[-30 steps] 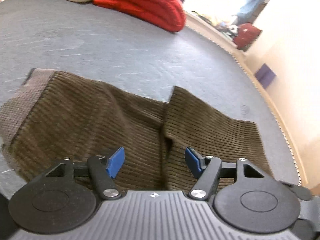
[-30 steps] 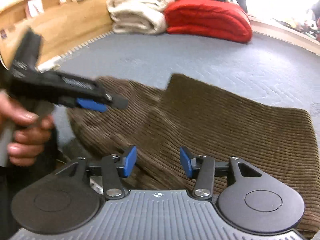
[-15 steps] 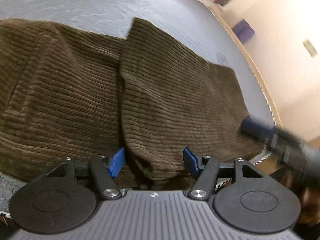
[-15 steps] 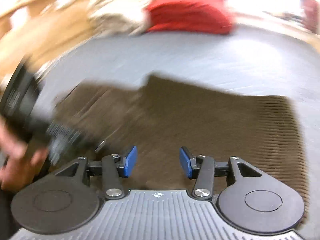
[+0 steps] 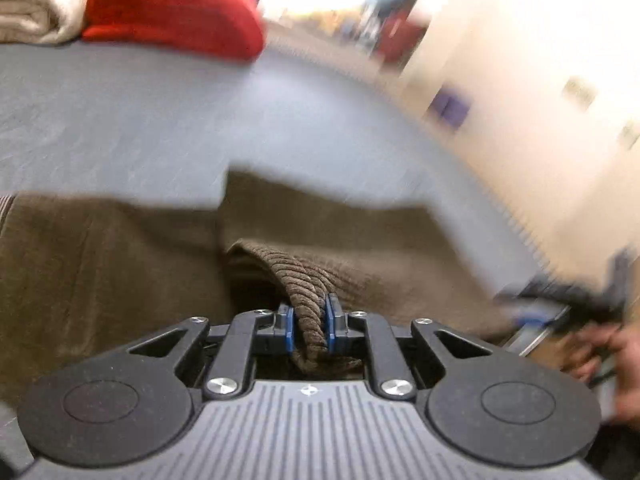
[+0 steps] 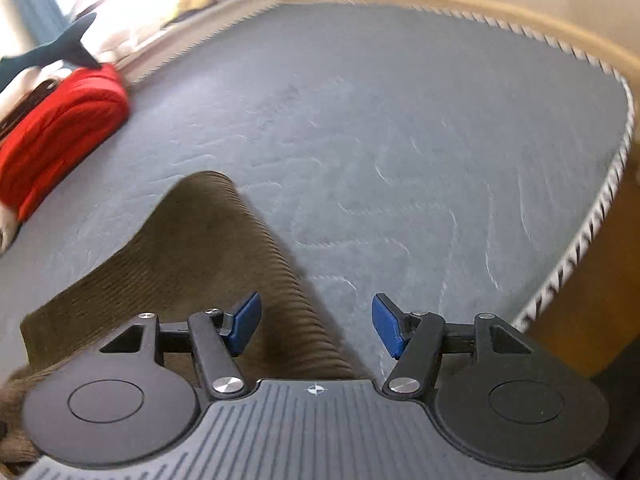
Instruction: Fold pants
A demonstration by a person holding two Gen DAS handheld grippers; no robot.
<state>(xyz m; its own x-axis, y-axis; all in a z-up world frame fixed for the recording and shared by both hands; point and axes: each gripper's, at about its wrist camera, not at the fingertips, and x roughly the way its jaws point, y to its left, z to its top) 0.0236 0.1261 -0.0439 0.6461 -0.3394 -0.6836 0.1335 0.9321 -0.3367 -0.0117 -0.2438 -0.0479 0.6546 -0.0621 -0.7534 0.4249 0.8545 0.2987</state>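
Left hand-held gripper (image 5: 310, 324) clamped on corduroy pants (image 5: 120, 264), right hand-held gripper (image 6: 316, 326) apart w/ nothing held; one-sided lift prob skews the fold imo.

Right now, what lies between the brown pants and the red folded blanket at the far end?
Only bare grey mattress lies between the brown pants and the red blanket; the right wrist view shows it sharpest.

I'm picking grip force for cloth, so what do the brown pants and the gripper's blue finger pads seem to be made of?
The pants look like thick, soft brown corduroy: raised parallel ribs, matte, bunching where the left gripper pinches them. The pads on the right gripper look like matte blue moulded plastic or rubber; which one can't be told.
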